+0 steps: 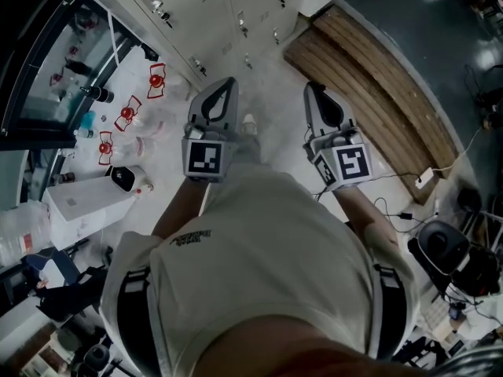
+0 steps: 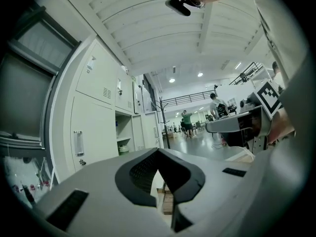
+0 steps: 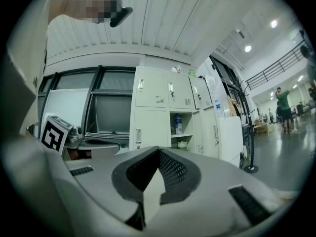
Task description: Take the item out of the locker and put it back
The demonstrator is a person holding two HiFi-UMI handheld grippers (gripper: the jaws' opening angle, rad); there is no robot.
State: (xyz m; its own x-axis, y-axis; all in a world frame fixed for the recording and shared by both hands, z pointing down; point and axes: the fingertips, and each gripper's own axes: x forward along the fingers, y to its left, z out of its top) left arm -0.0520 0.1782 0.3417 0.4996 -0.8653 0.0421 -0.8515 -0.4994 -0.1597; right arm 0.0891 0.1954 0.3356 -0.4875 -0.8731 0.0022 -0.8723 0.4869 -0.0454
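A bank of white lockers [image 3: 163,107] stands ahead; one locker is open. Inside it a clear bottle [image 3: 178,126] stands on the upper shelf and a small pale bowl [image 3: 182,144] sits on the shelf below. In the left gripper view the same bowl [image 2: 123,148] shows in the open locker. My left gripper [image 1: 222,85] and right gripper [image 1: 313,89] are held level, side by side, well short of the lockers [image 1: 236,6]. Both have their jaws shut with nothing between them. Their tips meet in each gripper view: left gripper [image 2: 158,150], right gripper [image 3: 159,148].
A long wooden bench [image 1: 377,93] runs along the floor to the right. The open locker's white door [image 3: 231,139] stands out, with a black coat stand [image 2: 162,127] past it. People stand far off in the hall. A cluttered table [image 1: 86,203] is at the left.
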